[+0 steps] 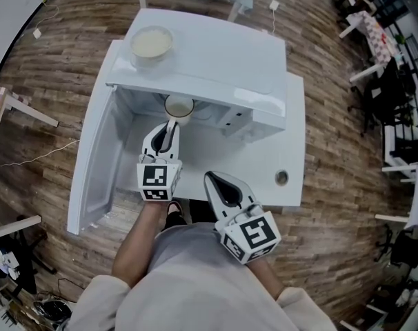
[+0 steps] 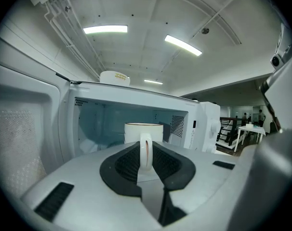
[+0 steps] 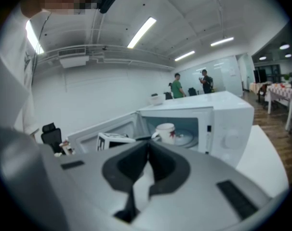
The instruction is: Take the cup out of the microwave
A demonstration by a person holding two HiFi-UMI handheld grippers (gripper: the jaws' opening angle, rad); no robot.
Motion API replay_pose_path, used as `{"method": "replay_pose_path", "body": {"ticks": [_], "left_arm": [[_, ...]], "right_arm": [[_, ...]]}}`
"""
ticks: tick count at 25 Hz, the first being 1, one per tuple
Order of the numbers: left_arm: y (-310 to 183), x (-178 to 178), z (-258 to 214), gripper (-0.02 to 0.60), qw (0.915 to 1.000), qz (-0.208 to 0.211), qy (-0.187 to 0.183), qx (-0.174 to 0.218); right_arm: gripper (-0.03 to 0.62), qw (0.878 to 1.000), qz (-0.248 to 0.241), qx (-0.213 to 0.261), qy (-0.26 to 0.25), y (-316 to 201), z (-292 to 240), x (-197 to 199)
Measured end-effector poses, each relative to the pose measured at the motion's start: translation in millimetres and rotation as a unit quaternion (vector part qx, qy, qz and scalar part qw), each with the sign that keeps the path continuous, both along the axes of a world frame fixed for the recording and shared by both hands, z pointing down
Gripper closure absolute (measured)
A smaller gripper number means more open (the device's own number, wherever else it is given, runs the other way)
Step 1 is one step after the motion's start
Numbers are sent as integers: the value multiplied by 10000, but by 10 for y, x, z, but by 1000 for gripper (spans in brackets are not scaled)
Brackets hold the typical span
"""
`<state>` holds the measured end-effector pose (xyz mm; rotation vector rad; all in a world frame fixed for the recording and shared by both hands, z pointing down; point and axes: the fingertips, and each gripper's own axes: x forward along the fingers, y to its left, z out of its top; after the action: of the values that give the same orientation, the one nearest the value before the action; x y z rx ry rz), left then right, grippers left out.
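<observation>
At upper centre, the left gripper (image 1: 170, 126) is pinching the handle of the cup (image 1: 178, 107), keeping it upright just inside the open microwave (image 1: 223, 54); the right gripper (image 1: 214, 183) is idling below, closed and empty.

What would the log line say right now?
cup: inside microwave | left gripper: shut on its handle | door: open | right gripper: shut, empty

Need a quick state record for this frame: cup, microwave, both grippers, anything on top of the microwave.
cup: white, at the mouth of the cavity, handle toward the person
left gripper: jaws shut on the cup's handle
right gripper: jaws shut, empty, held back from the microwave
microwave: door wide open
on top: bowl
</observation>
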<state>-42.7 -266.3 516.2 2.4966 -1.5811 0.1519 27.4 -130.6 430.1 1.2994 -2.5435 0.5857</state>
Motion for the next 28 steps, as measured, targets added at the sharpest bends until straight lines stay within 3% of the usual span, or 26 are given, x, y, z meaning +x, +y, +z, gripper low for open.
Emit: {"method": "replay_pose_path", "body": {"ticks": [28], "left_arm": [[455,-298,-217,515,9993,31,280,-232]], "right_arm": [[571,9992,91,396,-45,171,-184,-221]]}}
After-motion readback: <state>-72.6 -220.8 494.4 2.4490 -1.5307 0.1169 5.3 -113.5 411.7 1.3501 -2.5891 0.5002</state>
